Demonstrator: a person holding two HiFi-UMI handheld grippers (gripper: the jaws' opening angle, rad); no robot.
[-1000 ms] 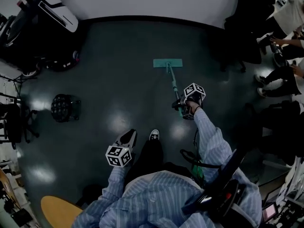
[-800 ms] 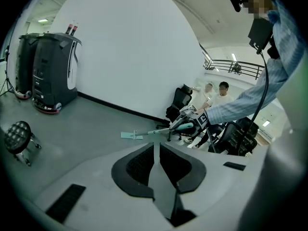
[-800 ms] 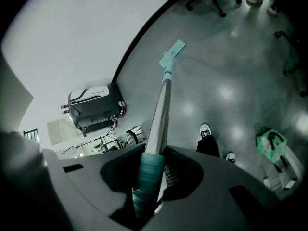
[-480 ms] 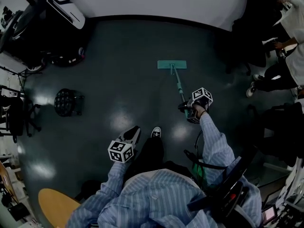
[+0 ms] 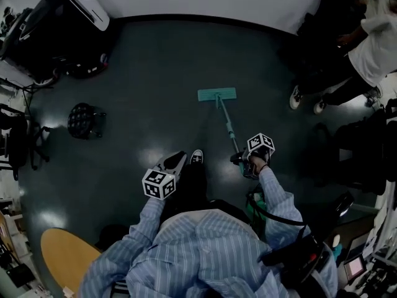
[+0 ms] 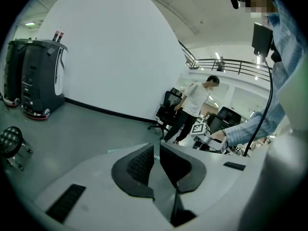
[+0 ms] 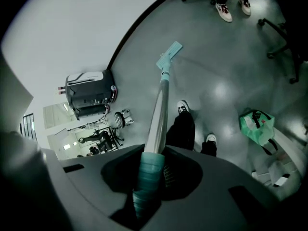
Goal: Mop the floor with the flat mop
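The flat mop's teal head [image 5: 217, 94] lies flat on the dark floor ahead of me, also visible far down the pole as the mop head [image 7: 169, 55]. Its silver handle [image 5: 227, 125] slants back to my right gripper [image 5: 240, 159]. That right gripper [image 7: 152, 171] is shut on the handle's teal grip [image 7: 147, 168]. My left gripper [image 5: 175, 162] hovers beside my shoe, apart from the mop. In the left gripper view the left gripper [image 6: 156, 150] has its jaws drawn together with nothing between them.
A black round stool [image 5: 82, 120] stands at the left and a dark wheeled machine [image 5: 59, 14] sits in the far left corner. A person in a white shirt [image 5: 371, 45] stands far right among office chairs. A green bag [image 7: 257, 124] lies behind me, with a wooden table [image 5: 62, 256] near left.
The mop head and my right gripper have drawn back toward my feet. The person at the far right has stood up and stepped nearer. My left gripper has hardly moved.
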